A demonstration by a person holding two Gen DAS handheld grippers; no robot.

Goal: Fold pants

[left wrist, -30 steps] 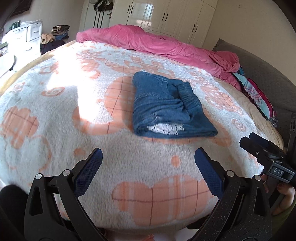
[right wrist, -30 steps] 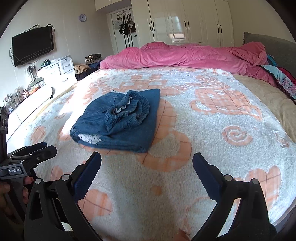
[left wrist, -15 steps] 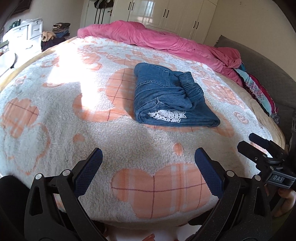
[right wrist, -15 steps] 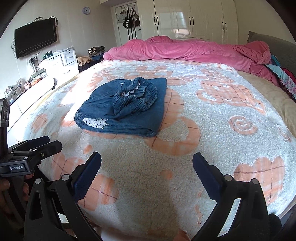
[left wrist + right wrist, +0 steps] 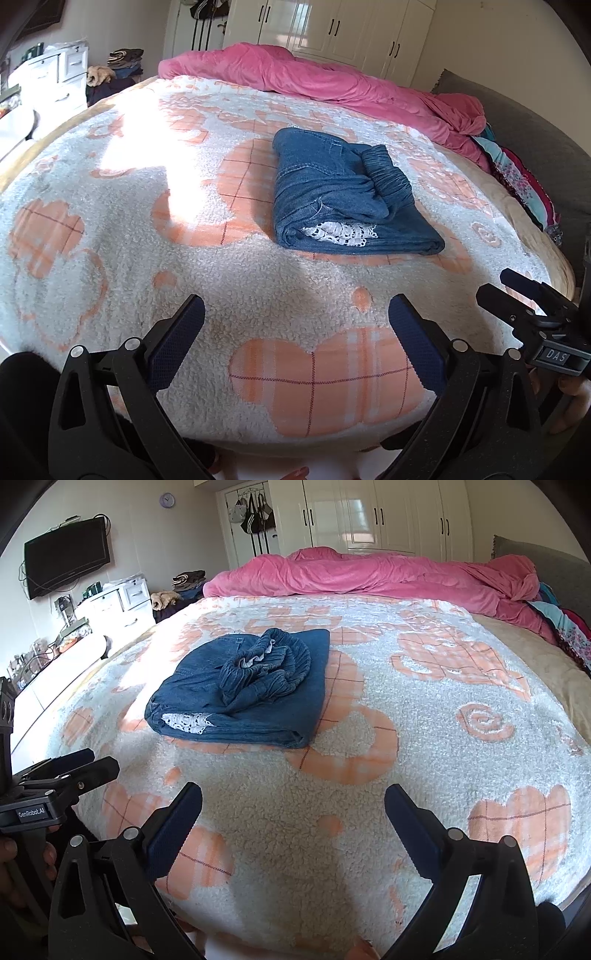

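Blue denim pants (image 5: 343, 199) (image 5: 251, 686) lie folded into a compact bundle on the fleece blanket (image 5: 184, 229) (image 5: 424, 746), with the elastic waistband bunched on top and a white lace hem showing at the near edge. My left gripper (image 5: 295, 314) is open and empty, hovering near the bed's front edge, well short of the pants. My right gripper (image 5: 293, 799) is open and empty too, equally far back. Each gripper shows at the side of the other's view, the right gripper (image 5: 524, 306) in the left wrist view and the left gripper (image 5: 70, 771) in the right wrist view.
A pink duvet (image 5: 332, 77) (image 5: 369, 576) is heaped along the bed's far side, with colourful clothes (image 5: 524, 177) at the right. White drawers (image 5: 122, 602) and a wall television (image 5: 66, 557) stand left of the bed. Wardrobes (image 5: 369, 513) line the back wall.
Both grippers have drawn back and lifted slightly from the bed; the pants lie unchanged. Both stay open.
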